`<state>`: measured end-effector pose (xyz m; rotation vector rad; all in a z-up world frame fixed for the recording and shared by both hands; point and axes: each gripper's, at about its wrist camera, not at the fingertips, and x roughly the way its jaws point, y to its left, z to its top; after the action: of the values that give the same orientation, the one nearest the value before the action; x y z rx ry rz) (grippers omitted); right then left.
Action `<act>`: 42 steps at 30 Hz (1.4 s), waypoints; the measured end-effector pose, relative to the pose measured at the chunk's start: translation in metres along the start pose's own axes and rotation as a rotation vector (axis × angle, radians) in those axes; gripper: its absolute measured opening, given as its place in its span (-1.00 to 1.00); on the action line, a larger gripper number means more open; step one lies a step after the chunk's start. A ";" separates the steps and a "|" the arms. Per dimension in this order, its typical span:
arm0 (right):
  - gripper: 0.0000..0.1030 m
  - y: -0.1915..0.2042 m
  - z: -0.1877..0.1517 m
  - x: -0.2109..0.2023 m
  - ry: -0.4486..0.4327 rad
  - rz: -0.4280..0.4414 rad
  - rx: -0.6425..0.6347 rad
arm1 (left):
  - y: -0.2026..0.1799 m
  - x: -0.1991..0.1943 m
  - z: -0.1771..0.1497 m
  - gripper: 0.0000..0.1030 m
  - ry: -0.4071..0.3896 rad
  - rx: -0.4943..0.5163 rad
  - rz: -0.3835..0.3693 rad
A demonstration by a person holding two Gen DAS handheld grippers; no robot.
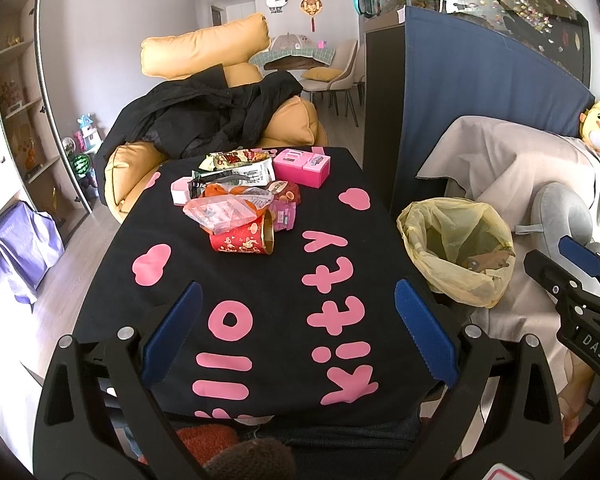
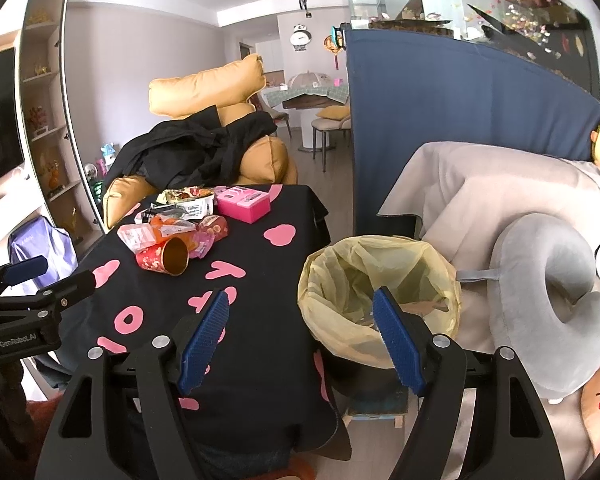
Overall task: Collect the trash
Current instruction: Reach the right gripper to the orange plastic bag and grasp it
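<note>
The red-and-gold paper cup [image 1: 242, 238] lies on its side at the near edge of the wrapper pile on the black-clothed table [image 1: 260, 304], straight ahead of the left hand-held gripper [image 1: 298, 316], its long axis running crosswise with the mouth toward the yellow-lined bin [image 1: 456, 248]. Both hand-held grippers are wide and empty; the right hand-held gripper [image 2: 300, 336] sits nearer the bin.

Black tablecloth [image 1: 260, 280] with pink letters, yellow bin bag [image 1: 456, 248], red-gold paper cup [image 1: 244, 240], pink box [image 1: 302, 166].
</note>
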<state>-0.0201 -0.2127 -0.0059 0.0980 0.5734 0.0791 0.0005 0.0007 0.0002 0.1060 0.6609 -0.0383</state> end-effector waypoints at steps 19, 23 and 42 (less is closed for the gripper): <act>0.37 0.017 0.031 0.082 -0.011 -0.063 -0.079 | 0.080 0.098 0.028 0.80 -0.036 -0.040 -0.059; 0.37 0.025 0.035 0.113 0.017 -0.017 -0.088 | 0.115 0.127 0.031 0.80 -0.071 -0.051 -0.069; 0.37 0.152 0.051 0.229 0.155 0.376 -0.267 | 0.220 0.199 0.024 0.61 0.077 -0.308 -0.157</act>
<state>0.1926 -0.0417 -0.0687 -0.0625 0.6885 0.5310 0.1878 0.2167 -0.0842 -0.2424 0.7436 -0.0833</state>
